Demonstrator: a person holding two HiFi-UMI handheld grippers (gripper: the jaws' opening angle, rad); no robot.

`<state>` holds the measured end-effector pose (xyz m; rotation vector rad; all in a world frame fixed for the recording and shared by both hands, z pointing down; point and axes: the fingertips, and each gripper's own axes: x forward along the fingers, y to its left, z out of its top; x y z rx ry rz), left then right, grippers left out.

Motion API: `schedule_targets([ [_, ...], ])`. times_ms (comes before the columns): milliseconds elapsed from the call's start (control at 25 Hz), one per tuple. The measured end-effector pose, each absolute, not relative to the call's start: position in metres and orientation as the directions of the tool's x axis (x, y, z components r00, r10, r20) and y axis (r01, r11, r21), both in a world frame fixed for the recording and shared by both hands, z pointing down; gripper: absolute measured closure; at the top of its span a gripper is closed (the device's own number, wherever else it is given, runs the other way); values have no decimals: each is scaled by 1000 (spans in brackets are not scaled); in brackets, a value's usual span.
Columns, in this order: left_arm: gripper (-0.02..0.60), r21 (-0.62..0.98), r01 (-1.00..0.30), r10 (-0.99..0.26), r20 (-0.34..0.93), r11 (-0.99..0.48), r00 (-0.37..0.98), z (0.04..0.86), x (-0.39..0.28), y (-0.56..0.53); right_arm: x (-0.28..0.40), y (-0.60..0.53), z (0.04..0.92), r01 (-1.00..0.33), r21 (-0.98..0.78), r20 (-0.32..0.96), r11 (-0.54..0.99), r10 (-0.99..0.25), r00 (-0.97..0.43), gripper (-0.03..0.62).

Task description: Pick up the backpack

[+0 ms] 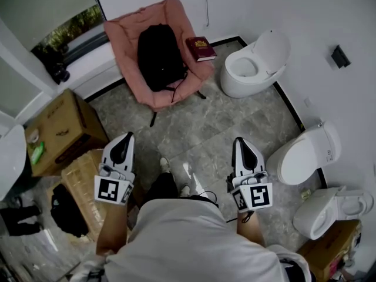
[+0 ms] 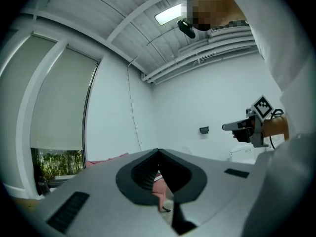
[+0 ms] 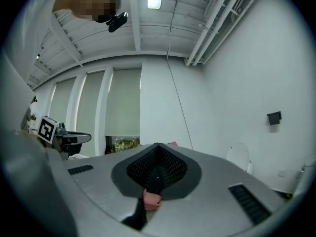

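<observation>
The tiled floor carries everything. At its far edge, against the wall and next to the window, stands a pink chair. Three white toilets line the floor's right edge and cardboard boxes its left edge.

The black backpack lies in the chair's seat. Its long axis runs from the chair's back rim towards the front edge, almost straight away from the person, and a loose strap trails off its near end. A red book rests on the chair's right edge, just beside the backpack.

The left tongs and right tongs are held level over the near part of the floor, well apart from the chair and both aimed towards it.

Only the head view shows the backpack, book and floor. The left gripper view shows the left tongs closed on nothing, with a sliver of pink below them and the right tongs out to the side. The right gripper view shows the right tongs likewise closed and empty, along with the blinds and ceiling lamp
</observation>
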<state>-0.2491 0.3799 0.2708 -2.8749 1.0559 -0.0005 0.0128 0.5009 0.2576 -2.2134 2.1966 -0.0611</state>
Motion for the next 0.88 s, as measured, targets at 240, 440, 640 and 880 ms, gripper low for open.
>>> schedule_targets([
  [240,568,-47,-619,-619,-12,-784,785,297,-221,324,33,455,271,-999,-25,52,-29,-998,27,572],
  [440,568,-7,-625,-624,-51,-780,780,292,-194,246,61,376,264,-998,43,89,-47,-995,51,572],
  [640,568,30,-631,-632,-47,-775,774,297,-185,161,62,280,245,-994,105,102,-7,-995,18,572],
  [880,568,33,-605,-606,-29,-795,795,296,-177,90,51,194,237,-993,117,84,34,-996,-24,572],
])
